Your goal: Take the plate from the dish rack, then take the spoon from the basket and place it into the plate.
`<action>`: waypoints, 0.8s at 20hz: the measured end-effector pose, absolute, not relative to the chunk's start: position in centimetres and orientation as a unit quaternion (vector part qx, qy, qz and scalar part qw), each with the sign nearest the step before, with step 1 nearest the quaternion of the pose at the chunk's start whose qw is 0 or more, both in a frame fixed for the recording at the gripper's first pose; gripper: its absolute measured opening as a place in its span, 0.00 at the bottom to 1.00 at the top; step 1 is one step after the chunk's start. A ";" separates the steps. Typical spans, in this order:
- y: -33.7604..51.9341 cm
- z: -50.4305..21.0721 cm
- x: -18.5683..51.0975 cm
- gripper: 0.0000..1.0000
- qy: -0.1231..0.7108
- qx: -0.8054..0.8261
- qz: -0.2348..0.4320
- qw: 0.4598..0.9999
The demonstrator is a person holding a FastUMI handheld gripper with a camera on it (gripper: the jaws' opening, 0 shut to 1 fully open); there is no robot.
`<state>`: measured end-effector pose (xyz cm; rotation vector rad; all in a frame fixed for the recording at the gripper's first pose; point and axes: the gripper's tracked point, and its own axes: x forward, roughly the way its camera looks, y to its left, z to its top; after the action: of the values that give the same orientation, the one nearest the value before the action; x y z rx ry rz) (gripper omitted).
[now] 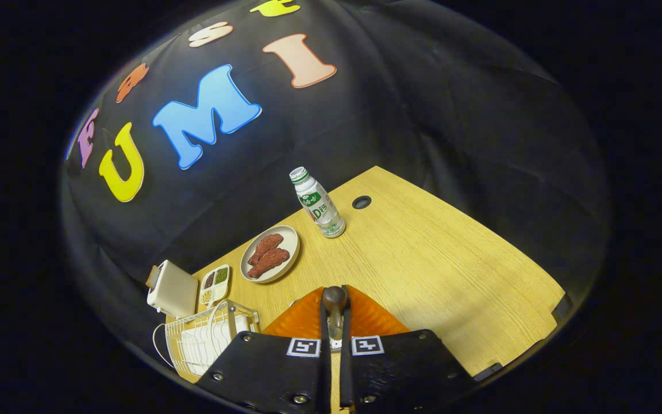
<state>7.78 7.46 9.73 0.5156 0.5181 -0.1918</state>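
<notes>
Claw (335, 322) clamped on one spoon (335, 300) above one orange plate (302, 319).

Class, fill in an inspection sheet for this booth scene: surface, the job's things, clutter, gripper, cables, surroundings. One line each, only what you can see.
Surface: wooden table with a round hole near the bottle.
Job's things: white dish rack beside the fingers; orange plate under them; spoon with a dark handle end held over the plate.
Clutter: bottle; grey plate of sausages; small divided tray; white toaster.
Gripper: gripper shut on the spoon.
Cables: nothing seen.
Surroundings: black cloth wall.
</notes>
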 end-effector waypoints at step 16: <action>18.9 15.4 1.3 0.06 0.262 0.247 0.044 0.932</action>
<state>1.26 18.90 15.36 0.5057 0.5362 0.0905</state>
